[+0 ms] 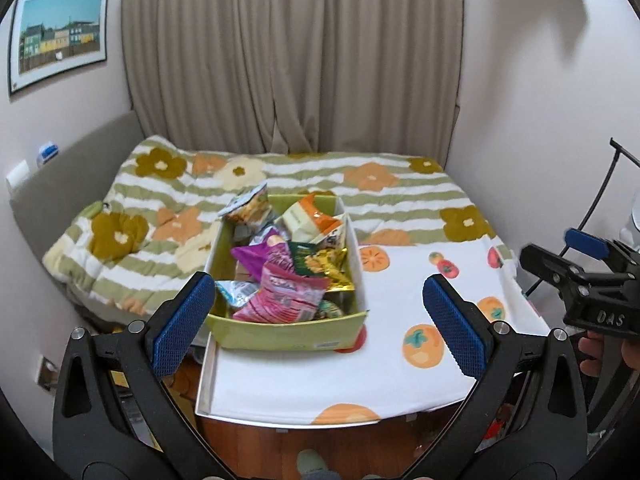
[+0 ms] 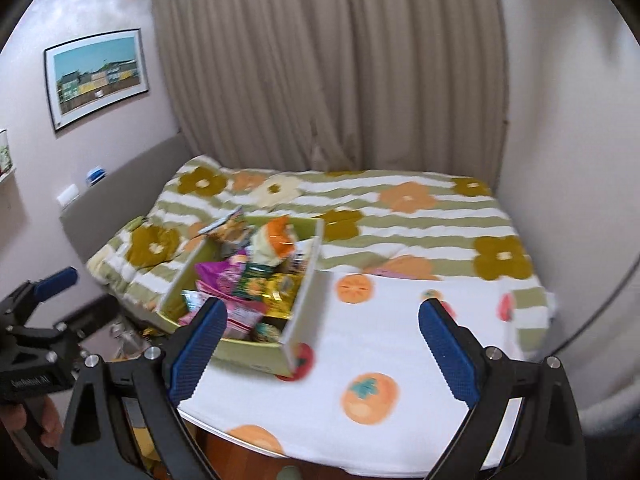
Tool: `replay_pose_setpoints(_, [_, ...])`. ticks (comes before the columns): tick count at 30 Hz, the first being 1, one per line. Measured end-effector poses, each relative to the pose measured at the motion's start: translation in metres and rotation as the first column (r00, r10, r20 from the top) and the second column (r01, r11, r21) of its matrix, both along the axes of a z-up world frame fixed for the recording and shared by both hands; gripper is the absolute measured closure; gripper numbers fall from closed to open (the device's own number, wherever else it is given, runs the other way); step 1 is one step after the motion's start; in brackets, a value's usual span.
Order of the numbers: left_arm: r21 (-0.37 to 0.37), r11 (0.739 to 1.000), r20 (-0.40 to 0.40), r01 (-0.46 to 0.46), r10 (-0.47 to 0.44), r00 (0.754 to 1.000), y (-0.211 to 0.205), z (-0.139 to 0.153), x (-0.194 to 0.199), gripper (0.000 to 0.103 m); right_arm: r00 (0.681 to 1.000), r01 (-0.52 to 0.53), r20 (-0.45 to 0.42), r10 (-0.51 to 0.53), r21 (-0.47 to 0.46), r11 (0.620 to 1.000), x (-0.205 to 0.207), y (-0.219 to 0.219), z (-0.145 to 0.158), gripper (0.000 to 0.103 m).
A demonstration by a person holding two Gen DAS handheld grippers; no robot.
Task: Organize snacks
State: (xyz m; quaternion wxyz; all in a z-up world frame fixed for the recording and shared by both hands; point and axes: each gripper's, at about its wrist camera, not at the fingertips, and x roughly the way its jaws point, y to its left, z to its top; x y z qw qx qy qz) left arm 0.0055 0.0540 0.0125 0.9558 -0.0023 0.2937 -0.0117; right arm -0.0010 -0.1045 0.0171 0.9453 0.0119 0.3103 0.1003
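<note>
A green cardboard box [image 1: 288, 336] stands on a table covered by a white cloth with orange fruit print [image 1: 400, 364]. It is heaped with snack packets: a pink one [image 1: 280, 296] in front, a purple one [image 1: 260, 256], a green and gold one [image 1: 320, 264], and an orange and white one [image 1: 312, 220] at the back. My left gripper [image 1: 316, 320] is open and empty, short of the box's front wall. My right gripper [image 2: 324, 348] is open and empty too, with the box [image 2: 248, 354] ahead and to its left.
A bed with a green-striped, flowered quilt [image 1: 360, 196] lies behind the table, against beige curtains [image 1: 296, 60]. The right gripper [image 1: 552, 254] shows at the right edge of the left wrist view. A framed picture [image 1: 60, 36] hangs on the left wall. Wooden floor shows below the table edge.
</note>
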Motion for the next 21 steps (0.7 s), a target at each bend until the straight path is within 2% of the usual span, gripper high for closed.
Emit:
replay_pose_setpoints(7, [0.009, 1.000, 0.018, 0.004, -0.005, 1.000, -0.024, -0.006, -0.017, 0.000, 0.993, 0.111, 0.047, -0.109, -0.052, 0.992, -0.033, -0.031, 0.000, 0.000])
replay_pose_setpoints(21, [0.013, 1.000, 0.008, 0.017, -0.017, 1.000, -0.042, -0.012, -0.013, 0.000, 0.988, 0.149, 0.038, -0.147, -0.047, 0.988, -0.041, -0.052, -0.010, 0.000])
